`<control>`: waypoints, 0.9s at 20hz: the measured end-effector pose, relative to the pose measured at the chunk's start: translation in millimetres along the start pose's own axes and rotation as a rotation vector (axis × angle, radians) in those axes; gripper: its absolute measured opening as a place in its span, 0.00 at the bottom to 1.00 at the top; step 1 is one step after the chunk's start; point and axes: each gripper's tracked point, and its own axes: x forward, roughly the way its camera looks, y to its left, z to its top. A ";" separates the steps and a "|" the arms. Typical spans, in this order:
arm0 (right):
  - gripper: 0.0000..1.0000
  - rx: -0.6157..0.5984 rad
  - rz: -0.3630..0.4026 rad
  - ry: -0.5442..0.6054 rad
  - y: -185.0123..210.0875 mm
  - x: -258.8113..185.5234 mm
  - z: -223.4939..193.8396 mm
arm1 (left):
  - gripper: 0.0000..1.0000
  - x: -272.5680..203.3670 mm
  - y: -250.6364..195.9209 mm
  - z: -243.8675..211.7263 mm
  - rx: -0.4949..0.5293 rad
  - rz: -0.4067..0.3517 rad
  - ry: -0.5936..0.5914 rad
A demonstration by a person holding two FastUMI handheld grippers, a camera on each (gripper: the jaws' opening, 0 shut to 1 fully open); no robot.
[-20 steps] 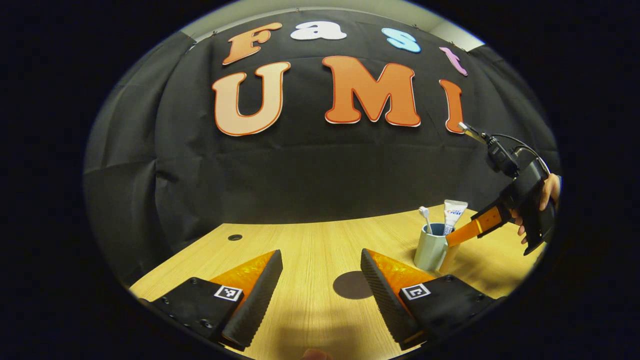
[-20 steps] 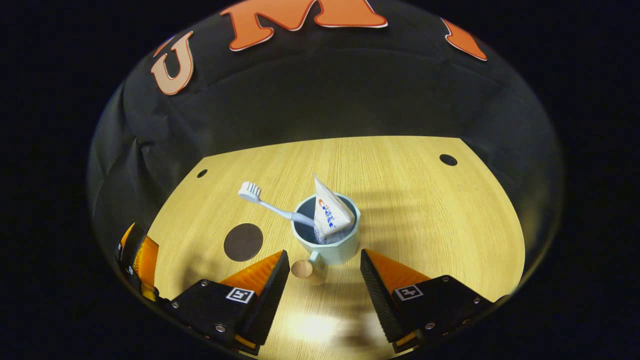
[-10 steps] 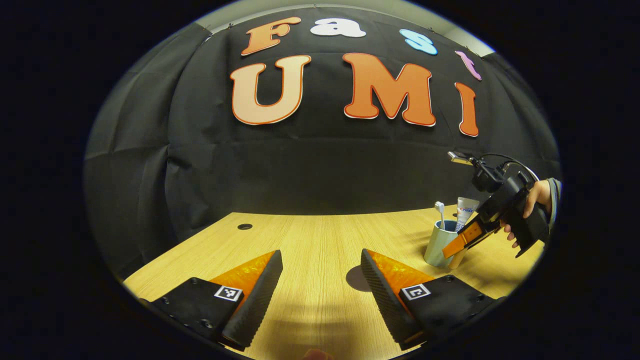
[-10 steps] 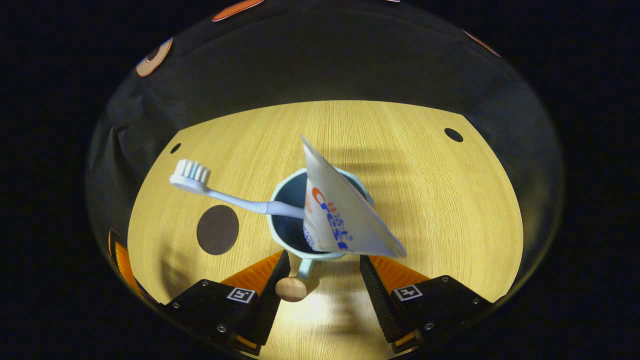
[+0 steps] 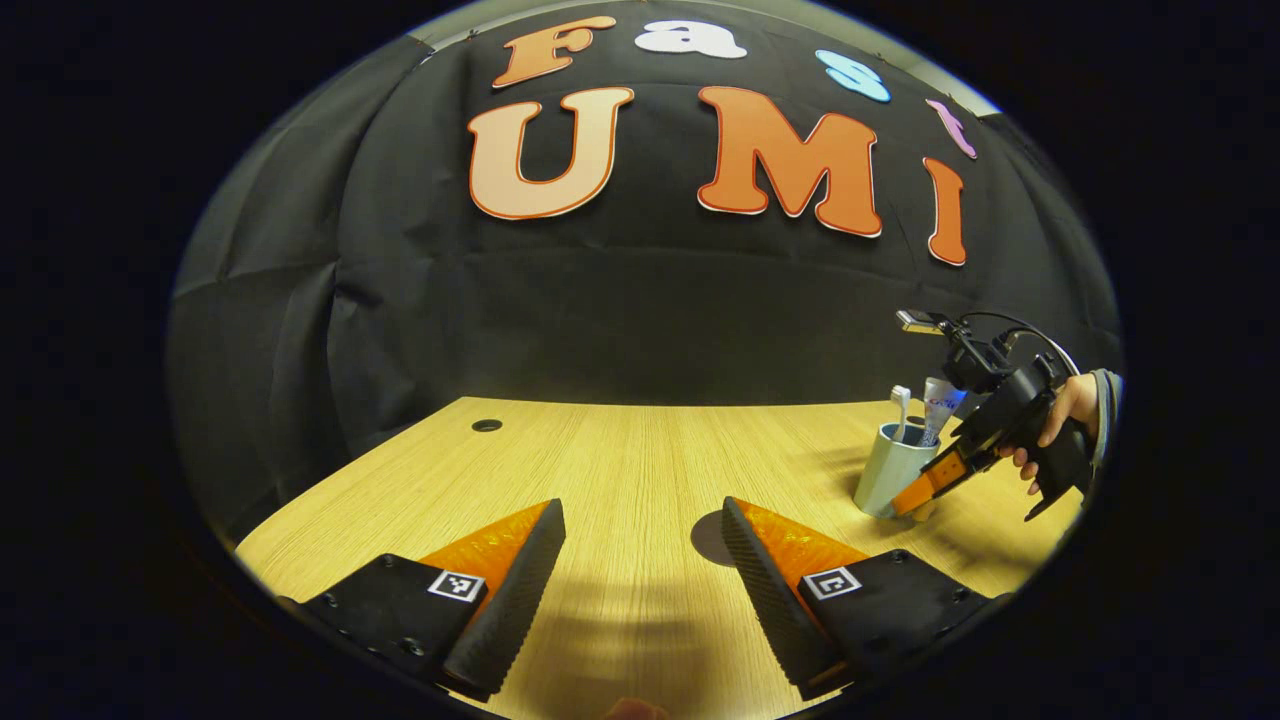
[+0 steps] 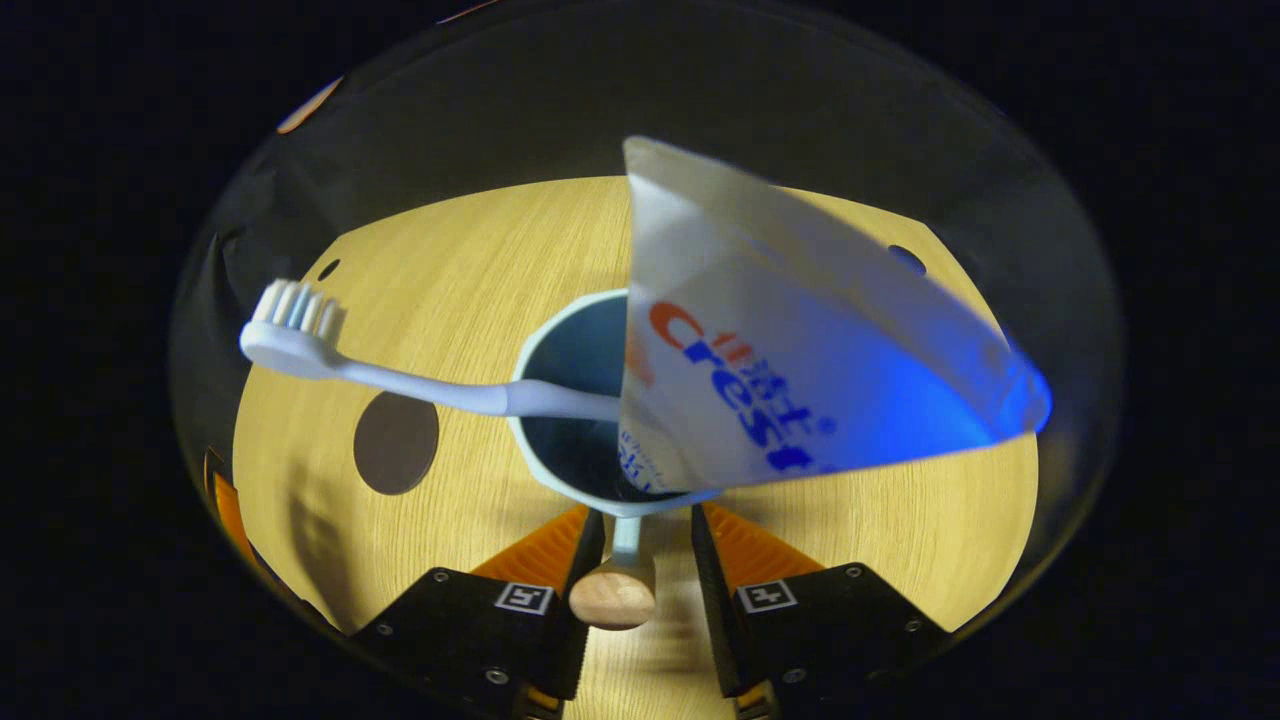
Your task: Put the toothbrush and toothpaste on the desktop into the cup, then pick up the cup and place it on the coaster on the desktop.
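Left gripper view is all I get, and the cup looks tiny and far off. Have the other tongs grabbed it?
Observer: Not yet. In the right gripper view, the right tongs straddle the handle of the cup, with a gap showing beside it.
Operator: It has a handle? I can't see one!
Observer: Yes, a thin one ending in a round wooden knob.
Operator: Which way does the toothbrush lean?
Observer: The head of the toothbrush hangs out past the cup's rim, on the side of the coaster.
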 end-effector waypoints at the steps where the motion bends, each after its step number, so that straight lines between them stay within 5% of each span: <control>1: 0.48 0.002 0.000 0.002 1.3 1.9 0.0 | 0.99 -0.8 -0.7 -1.2 -0.002 -0.001 0.004; 4: 0.29 0.002 0.003 -0.003 5.7 5.5 -0.4 | 0.97 -1.7 -3.3 -4.4 -0.003 -0.006 0.016; 18: 0.24 -0.028 0.055 -0.098 8.0 7.6 15.8 | 1.00 -8.2 -6.4 2.5 0.031 -0.029 -0.019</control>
